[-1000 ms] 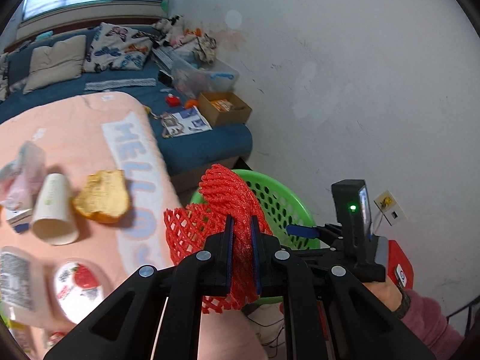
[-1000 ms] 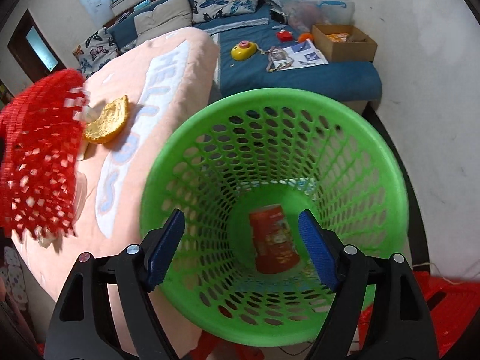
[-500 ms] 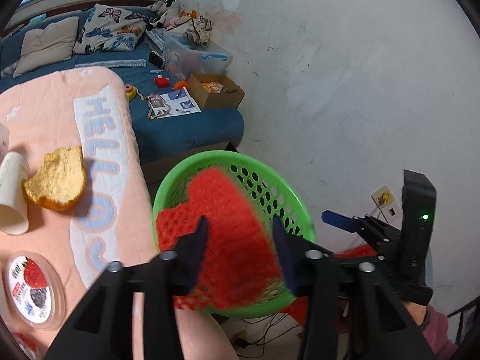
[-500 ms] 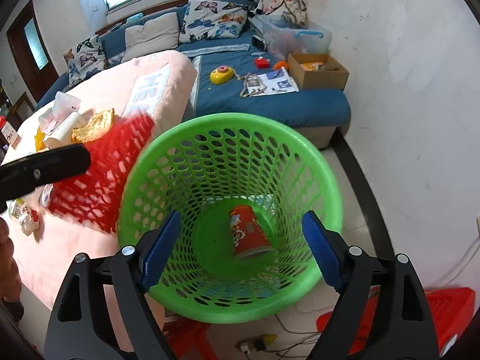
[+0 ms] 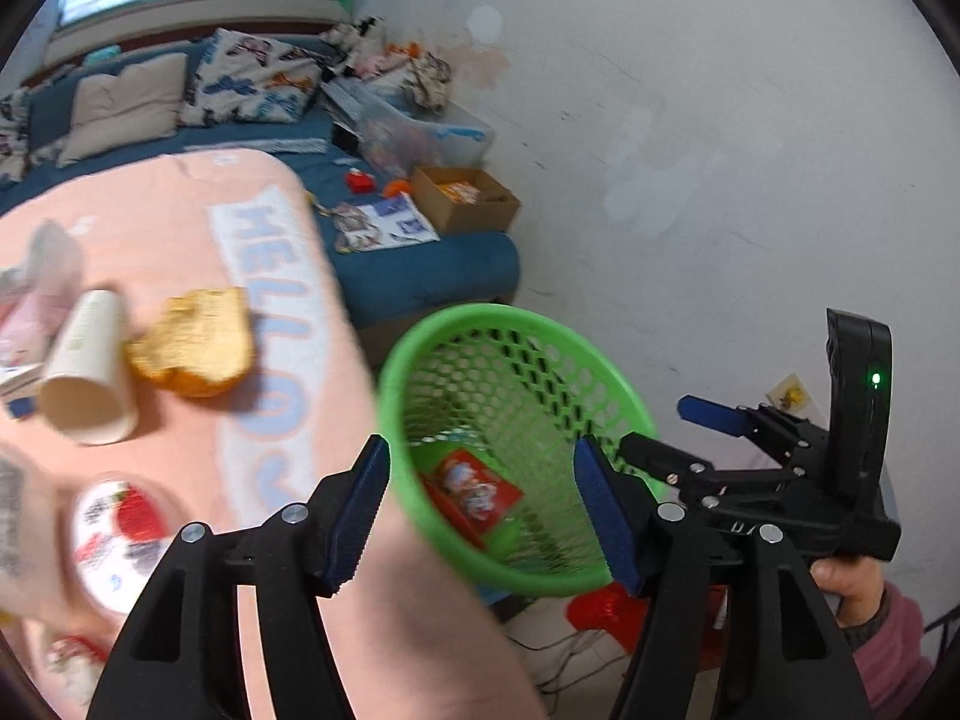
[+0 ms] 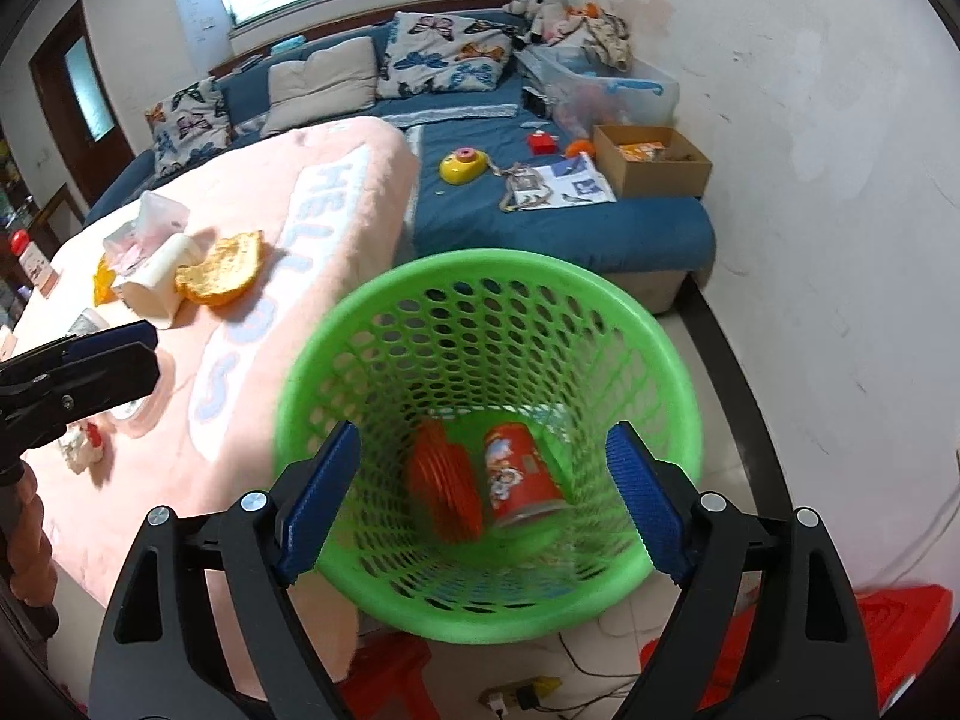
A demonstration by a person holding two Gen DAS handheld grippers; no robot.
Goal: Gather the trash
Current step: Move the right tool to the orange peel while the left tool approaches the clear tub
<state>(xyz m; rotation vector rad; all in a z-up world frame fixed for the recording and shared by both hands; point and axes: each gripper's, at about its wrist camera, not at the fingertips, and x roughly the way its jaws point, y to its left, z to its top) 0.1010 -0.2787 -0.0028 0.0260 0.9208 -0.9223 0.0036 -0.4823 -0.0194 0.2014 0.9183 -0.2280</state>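
A green mesh basket [image 6: 384, 324] stands beside the pink table; it also shows in the left wrist view [image 5: 456, 324]. Inside it lie a red foam net [image 6: 447, 489] and a red printed cup [image 6: 522, 477]. My left gripper [image 5: 483, 516] is open and empty above the basket's near rim. My right gripper [image 6: 480, 507] is open and empty, its blue pads either side of the basket. On the pink table [image 5: 168, 222] lie a white paper cup [image 5: 90, 378], a piece of bread [image 5: 198, 342] and a strawberry lid [image 5: 120, 531].
A tissue pack [image 6: 150, 228] and small wrappers [image 6: 84, 444] lie on the table. A blue sofa [image 6: 558, 228] with toys, papers and a cardboard box [image 6: 651, 159] stands behind. A red stool [image 6: 900, 618] and cables [image 6: 576, 660] are on the floor by the white wall.
My left gripper opened and let go of the red foam net, which dropped into the green basket next to the red cup. The right gripper stayed open at the basket.
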